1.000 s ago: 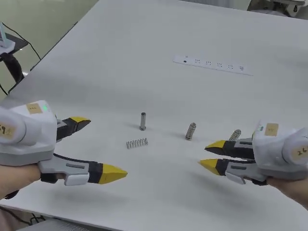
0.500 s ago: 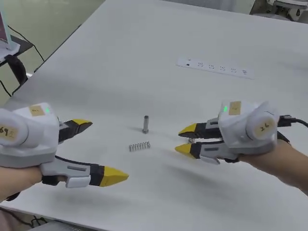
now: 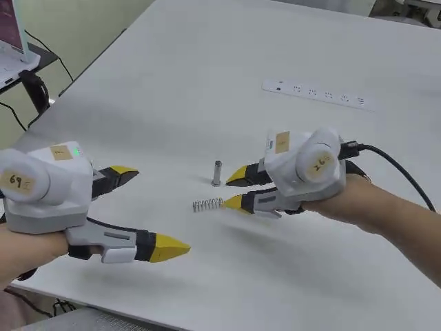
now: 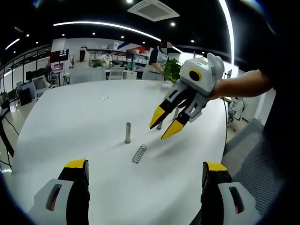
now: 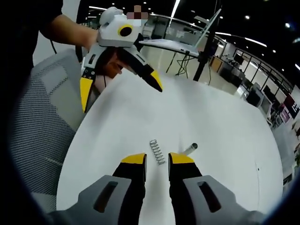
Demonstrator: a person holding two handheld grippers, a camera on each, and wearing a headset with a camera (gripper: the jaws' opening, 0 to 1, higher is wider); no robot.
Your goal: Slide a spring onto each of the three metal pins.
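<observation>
Across the white table (image 3: pixel 207 69) my right gripper (image 3: pixel 233 193) has swept in from the right toward the middle, while my left gripper (image 3: pixel 160 208) hangs wide open and empty on the near side. The right jaws stand a little apart, holding nothing, close to the bare upright pin (image 3: pixel 218 172), with the lower tip just beside the loose spring (image 3: pixel 205 204) lying flat in front of it. I judge I should straddle the spring across its middle (not an end, where it could flick away) and close gently, so the coils stay round for the pin.
</observation>
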